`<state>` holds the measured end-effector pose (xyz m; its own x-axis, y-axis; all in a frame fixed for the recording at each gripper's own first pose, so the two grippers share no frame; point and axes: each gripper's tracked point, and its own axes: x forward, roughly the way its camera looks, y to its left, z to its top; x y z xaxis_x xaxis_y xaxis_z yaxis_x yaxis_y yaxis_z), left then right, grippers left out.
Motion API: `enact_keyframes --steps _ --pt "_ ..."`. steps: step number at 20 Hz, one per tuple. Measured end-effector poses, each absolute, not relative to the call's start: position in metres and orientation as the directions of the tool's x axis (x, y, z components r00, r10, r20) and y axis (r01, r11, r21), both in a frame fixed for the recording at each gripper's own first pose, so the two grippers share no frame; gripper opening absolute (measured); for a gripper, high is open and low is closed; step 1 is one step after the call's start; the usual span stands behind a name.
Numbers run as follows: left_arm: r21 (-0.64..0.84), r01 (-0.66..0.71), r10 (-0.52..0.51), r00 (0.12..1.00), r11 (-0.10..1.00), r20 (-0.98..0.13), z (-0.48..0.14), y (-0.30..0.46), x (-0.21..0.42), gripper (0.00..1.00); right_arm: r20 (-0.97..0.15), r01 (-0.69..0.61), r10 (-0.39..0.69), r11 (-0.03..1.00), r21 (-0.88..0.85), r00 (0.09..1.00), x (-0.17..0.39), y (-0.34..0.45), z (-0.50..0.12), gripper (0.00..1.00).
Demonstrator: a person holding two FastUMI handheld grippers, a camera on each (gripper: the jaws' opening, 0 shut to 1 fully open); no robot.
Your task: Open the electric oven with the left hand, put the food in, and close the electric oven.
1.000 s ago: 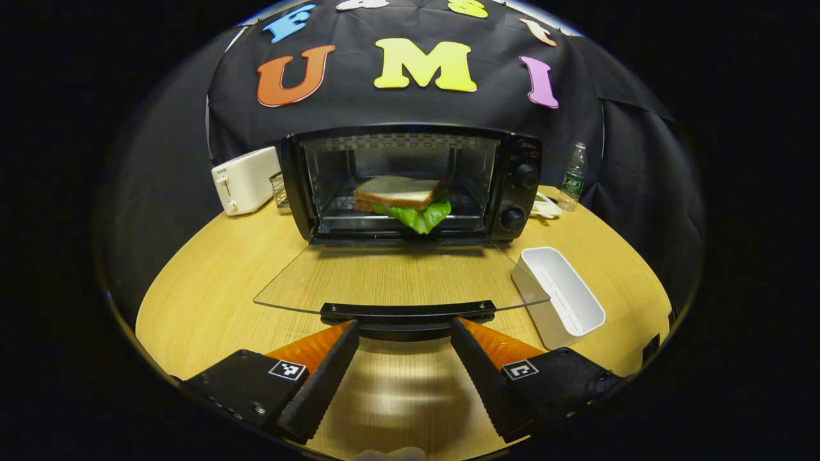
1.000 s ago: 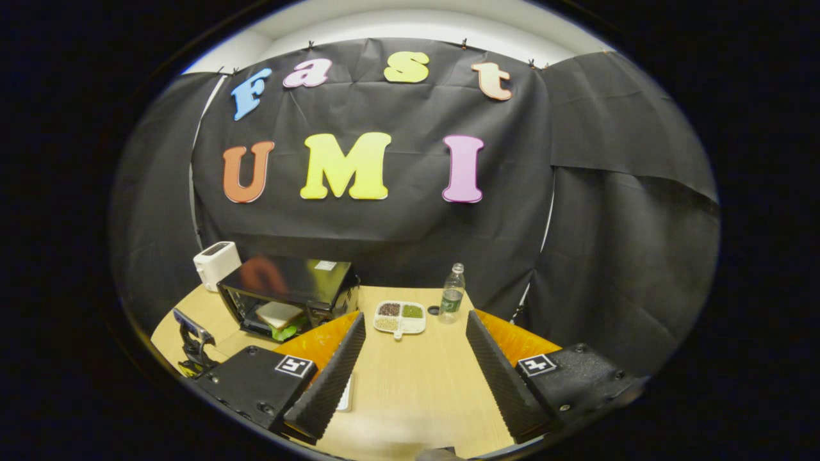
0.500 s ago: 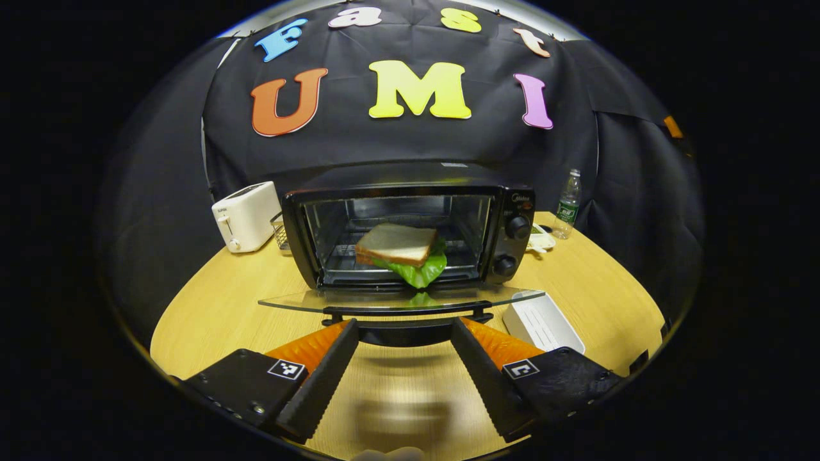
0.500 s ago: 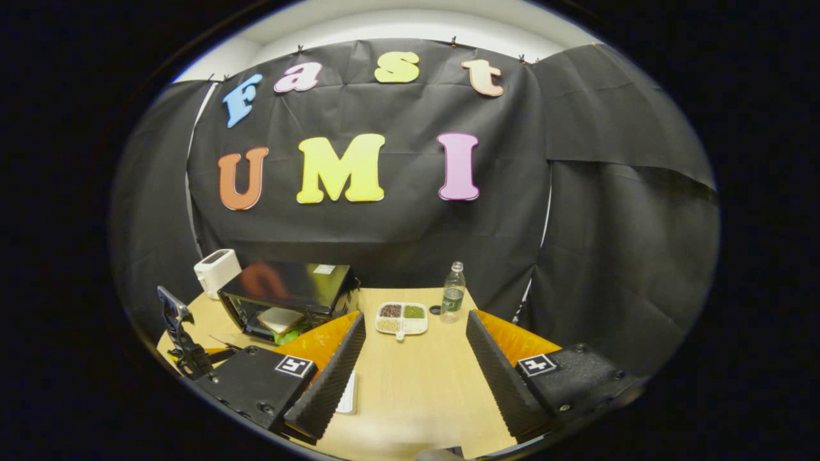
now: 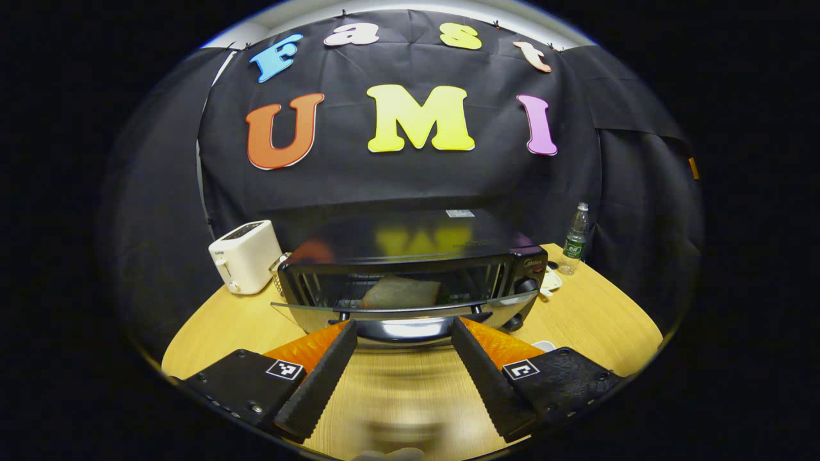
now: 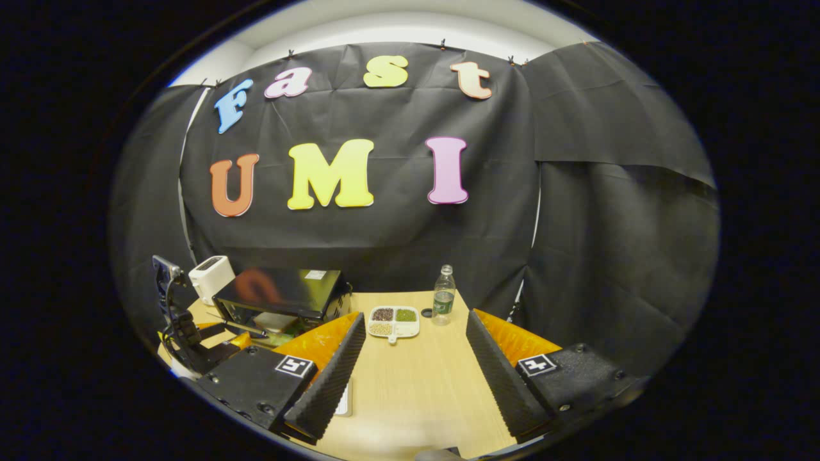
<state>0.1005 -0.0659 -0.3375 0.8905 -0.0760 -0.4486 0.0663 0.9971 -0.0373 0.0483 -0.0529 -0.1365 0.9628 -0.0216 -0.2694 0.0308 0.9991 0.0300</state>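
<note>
Oven sits toward the back of the table, black, with its glass door tilted partway between flat and upright. I see the door handle just ahead of my left tongs, whose fingers stand wide apart on either side of it; I cannot tell whether they touch it, and they grip nothing. Through the glass I make out the sandwich lying on the rack inside. Two knobs sit on the oven's right panel, and there is small white writing above them that is too blurred for me to read. A pale sticker lies on the oven's top, also unreadable.

A white toaster stands near the oven, toward the table's left edge. A water bottle with a green label stands near the back right edge; the label's print is too small to read.

From the right gripper view, my right tongs are held wide open and empty above the table. Beyond them lies a white divided dish of dark, green and pale grains, with the bottle just beside it. The left gripper shows at the far left, in front of the oven.
</note>
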Motion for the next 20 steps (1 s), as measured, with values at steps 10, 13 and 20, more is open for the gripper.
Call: enact_keyframes --steps 10,13,20 --pt "-0.018 0.064 -0.066 0.906 0.998 -0.419 -0.333 -0.064 0.136 0.97 -0.277 0.054 -0.043 0.998 0.033 0.96 0.048 -0.064 -0.137 0.96" --pt "-0.027 0.063 -0.068 0.901 0.998 -0.428 -0.336 -0.066 0.138 0.97 -0.279 0.048 -0.036 0.998 0.034 0.96 0.05 -0.06 -0.137 0.95" --pt "-0.048 0.031 -0.047 0.924 0.998 -0.379 -0.281 -0.05 0.114 0.97 -0.232 0.015 -0.01 1.0 0.021 0.973 0.059 -0.045 -0.114 0.96"
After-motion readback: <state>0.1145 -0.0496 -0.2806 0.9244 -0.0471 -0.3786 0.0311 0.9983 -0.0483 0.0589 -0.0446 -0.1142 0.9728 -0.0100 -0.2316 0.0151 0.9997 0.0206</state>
